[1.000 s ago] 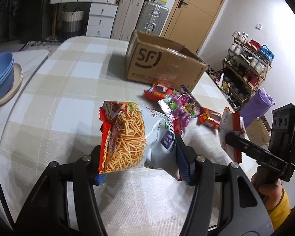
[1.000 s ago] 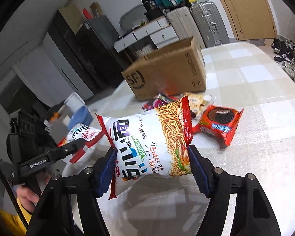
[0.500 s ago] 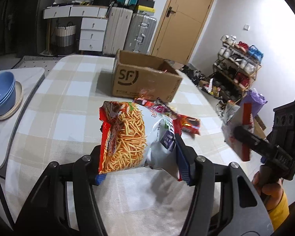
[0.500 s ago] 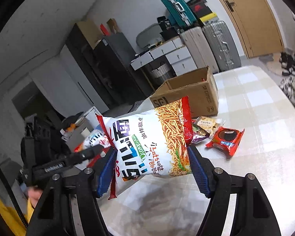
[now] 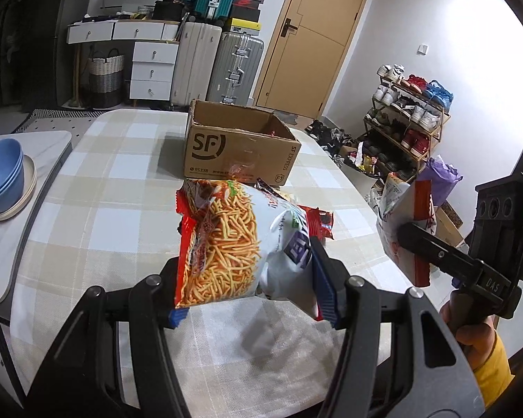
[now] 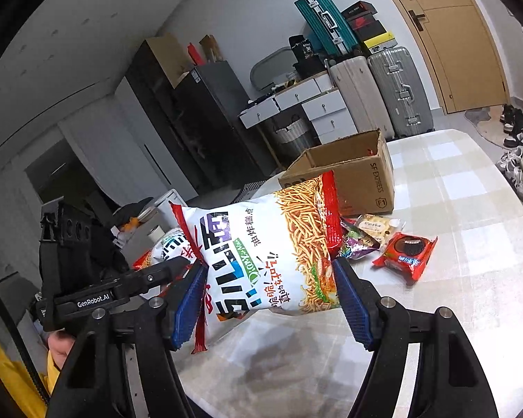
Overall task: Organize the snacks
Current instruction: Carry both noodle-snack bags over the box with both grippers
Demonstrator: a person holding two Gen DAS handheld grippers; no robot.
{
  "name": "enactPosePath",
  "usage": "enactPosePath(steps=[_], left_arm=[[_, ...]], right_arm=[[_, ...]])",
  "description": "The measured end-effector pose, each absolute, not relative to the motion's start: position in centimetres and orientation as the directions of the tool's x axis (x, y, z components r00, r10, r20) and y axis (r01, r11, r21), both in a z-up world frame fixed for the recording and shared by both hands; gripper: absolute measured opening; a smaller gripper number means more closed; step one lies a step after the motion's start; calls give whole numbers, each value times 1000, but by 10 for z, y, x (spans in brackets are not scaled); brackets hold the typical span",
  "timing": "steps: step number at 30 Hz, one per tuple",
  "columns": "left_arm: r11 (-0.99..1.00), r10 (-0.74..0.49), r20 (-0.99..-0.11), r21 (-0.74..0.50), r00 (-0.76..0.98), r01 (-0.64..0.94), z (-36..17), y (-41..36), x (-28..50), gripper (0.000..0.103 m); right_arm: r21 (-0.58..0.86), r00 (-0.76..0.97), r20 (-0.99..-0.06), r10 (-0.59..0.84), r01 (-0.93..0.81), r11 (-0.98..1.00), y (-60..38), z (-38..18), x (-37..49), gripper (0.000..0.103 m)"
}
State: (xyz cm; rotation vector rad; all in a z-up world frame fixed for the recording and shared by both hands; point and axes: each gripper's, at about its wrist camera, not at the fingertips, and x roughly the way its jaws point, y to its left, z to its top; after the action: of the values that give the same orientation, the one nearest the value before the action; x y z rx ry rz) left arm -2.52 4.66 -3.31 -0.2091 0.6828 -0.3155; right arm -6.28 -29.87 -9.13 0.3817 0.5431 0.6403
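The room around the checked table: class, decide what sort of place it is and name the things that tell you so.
Most likely a lived-in home, a dining or entry area. Suitcases stand by a wooden door, a shoe rack is full, and drawers line the wall.

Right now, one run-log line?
left gripper: shut on noodle snack bag | right gripper: shut on second noodle bag | both aloft, short of SF box

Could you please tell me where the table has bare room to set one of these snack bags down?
The checked tablecloth is bare left of the cardboard box, toward the blue bowls, and on the near side under both held noodle-snack bags. It is crowded just in front of the box, where the red cookie pack and other small packets lie.
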Motion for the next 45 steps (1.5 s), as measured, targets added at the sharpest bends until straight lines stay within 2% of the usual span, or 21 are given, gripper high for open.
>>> enactPosePath(steps=[9,16,21,25,29,36,40,45], left_arm=[[927,-367,-578,-288,729,239,-26,48,-10,55],[926,-369,-557,-291,744,241,-3,52,40,55],[940,-339,-525,-233,780,251,30,42,92,55],[968,-249,-481,-128,841,214,56,36,129,55],[970,-241,-498,-127,833,205,65,35,179,55],[974,-226,-584,-118,780,193,51,25,275,55],[976,-220,-639,-145,737,165,28,23,323,55],[977,-212,-659,-140,721,159,10,17,350,55]], right_arm=[[466,682,-347,644,-470,750,-297,-80,-43,72],[440,723,-323,611,-457,773,-302,-47,-1,72],[436,727,-318,609,-458,775,-304,-18,46,72],[411,718,-320,618,-483,773,-299,3,90,72],[443,695,-329,639,-484,755,-294,10,135,72],[478,656,-384,650,-461,748,-281,6,212,72],[513,621,-446,644,-412,753,-275,-21,255,72],[512,591,-496,636,-393,764,-271,-44,282,72]])
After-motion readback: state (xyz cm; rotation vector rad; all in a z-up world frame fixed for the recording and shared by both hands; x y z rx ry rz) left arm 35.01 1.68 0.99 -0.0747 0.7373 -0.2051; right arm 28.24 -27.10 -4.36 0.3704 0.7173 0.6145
